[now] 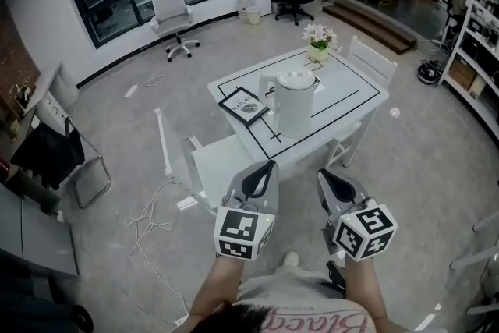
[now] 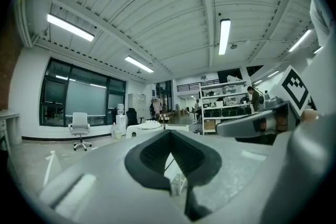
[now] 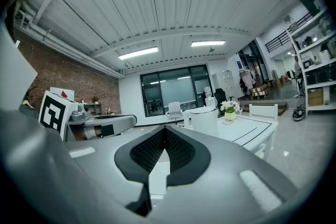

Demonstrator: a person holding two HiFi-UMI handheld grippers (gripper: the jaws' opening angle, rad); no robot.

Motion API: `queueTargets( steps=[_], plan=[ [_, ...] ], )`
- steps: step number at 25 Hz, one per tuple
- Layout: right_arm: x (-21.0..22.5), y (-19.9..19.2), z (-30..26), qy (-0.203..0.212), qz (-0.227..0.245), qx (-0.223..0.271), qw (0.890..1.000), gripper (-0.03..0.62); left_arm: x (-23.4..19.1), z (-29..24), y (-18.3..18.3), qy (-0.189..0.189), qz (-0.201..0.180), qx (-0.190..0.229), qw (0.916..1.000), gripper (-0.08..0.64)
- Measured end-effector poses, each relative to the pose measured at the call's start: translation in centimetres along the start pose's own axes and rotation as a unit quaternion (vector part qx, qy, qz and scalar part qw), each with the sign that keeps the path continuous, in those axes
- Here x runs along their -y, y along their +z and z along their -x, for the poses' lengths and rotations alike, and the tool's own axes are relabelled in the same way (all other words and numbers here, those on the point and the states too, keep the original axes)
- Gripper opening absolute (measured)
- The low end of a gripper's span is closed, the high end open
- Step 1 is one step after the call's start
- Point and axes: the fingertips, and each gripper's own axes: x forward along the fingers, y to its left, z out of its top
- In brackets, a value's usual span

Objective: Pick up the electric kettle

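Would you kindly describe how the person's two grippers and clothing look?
The left gripper and right gripper are grey, tapering to tongs lined with black ribbed pads. Each carries a white cube with black square markers. The person wears a light shirt with reddish lettering.

I could read only pink script beginning "Blac" on the person's shirt (image 1: 306,317) at lower centre; the book (image 1: 245,105) cover's print stayed illegible.
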Motion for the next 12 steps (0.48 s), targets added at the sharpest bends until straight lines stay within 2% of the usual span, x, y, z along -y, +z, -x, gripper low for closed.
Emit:
queueTargets(
  steps=[12],
  plan=[
    [8.0, 0.3, -7.8, 0.028, 0.008, -0.030, 0.999, 0.026, -5.2, -9.3, -1.8, 0.062, 0.027, 0.008, 0.9977, 0.014]
  ],
)
